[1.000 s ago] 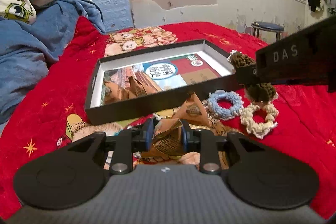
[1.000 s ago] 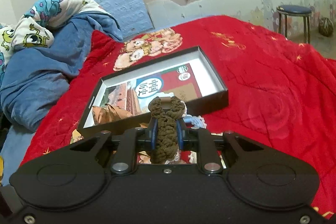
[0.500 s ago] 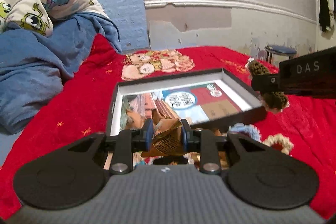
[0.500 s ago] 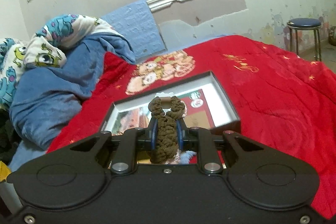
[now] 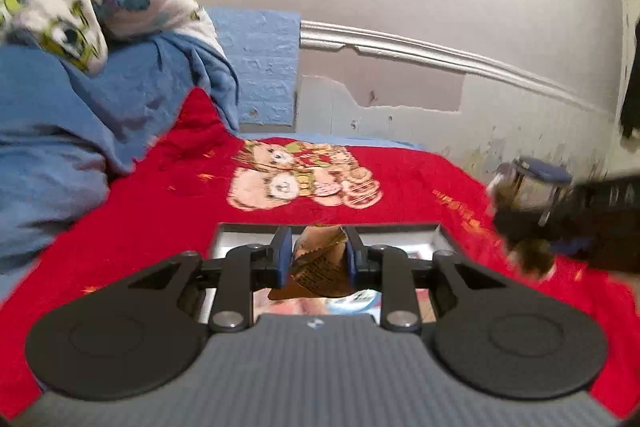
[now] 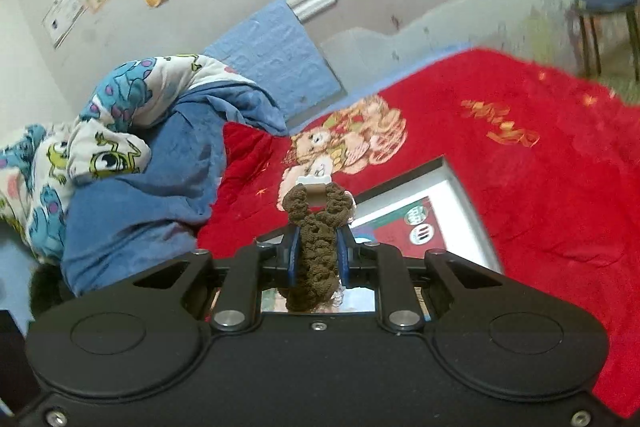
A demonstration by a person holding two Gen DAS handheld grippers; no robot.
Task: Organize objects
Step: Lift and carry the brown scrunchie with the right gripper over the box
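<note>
Red bedding with a bear print covered the bed, and a shallow black box lay on it. Beyond the box, a blue blanket was heaped against the peeling wall. Above the box's near edge, the left hand-held gripper pinched a crumpled brown paper packet. To the right of the box in the left view, the right hand-held gripper pinched a brown crocheted scrunchie, held upright above the box's near corner.

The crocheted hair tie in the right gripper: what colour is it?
Dark brown hair tie; right wrist view.
</note>
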